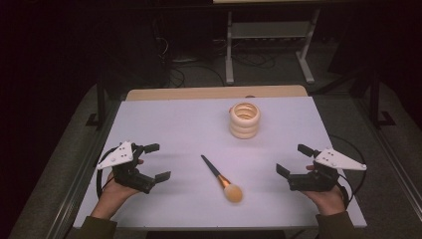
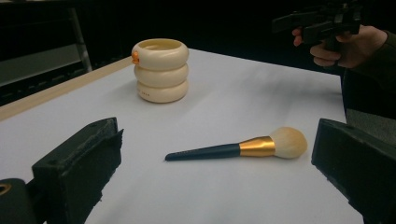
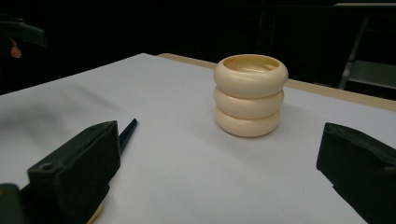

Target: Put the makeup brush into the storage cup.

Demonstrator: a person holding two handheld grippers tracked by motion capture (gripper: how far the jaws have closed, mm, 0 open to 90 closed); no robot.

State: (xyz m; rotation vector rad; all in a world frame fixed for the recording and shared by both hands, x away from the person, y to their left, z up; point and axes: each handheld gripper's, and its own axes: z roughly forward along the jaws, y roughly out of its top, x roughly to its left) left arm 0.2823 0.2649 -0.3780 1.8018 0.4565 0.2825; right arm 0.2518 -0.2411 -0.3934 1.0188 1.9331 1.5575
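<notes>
The brush (image 1: 222, 178) lies flat on the desk (image 1: 174, 124) between both hands, handle tip pointing away and leftward, bristles toward the person. Left hand-held gripper (image 1: 156, 161) and right hand-held gripper (image 1: 294, 160) both hover wide apart, empty (roughly equally near). The ringed holder (image 1: 245, 120) stands beyond.

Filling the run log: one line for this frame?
left gripper: open, empty | right gripper: open, empty | makeup brush: flat on table, between grippers | ringed cup: upright, untouched
</notes>
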